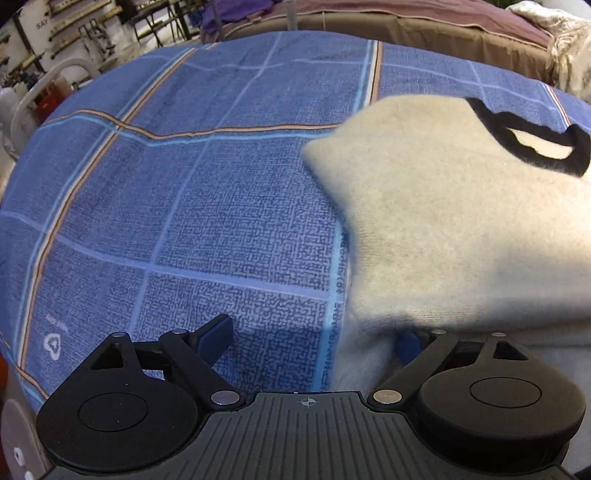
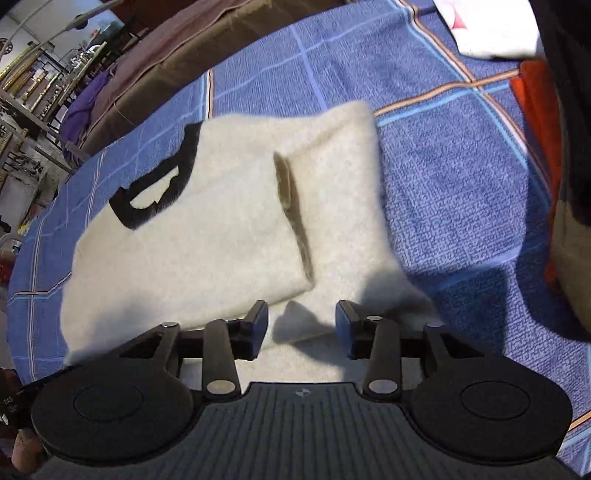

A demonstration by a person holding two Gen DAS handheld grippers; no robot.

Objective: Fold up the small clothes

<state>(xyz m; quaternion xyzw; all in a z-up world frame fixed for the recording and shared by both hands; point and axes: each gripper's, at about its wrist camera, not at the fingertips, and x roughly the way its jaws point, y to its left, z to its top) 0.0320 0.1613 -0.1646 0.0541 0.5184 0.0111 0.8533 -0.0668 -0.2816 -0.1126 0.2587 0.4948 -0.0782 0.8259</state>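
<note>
A small cream knitted garment point(image 2: 229, 206) with a black-trimmed neck opening point(image 2: 147, 199) lies partly folded on a blue checked cloth point(image 2: 443, 184). One flap lies folded over its middle. In the left wrist view the garment point(image 1: 461, 221) fills the right side. My left gripper point(image 1: 314, 339) is open at the garment's left edge, and its right finger is partly hidden under the cloth's fold. My right gripper point(image 2: 301, 325) is open, with a raised corner of the garment between its fingers point(image 2: 258, 321).
An orange garment point(image 2: 535, 110) and a white one point(image 2: 491, 29) lie at the right of the blue cloth. A brown bed edge point(image 1: 424, 33) runs behind it. Shelving and racks point(image 2: 33, 85) stand at the far left.
</note>
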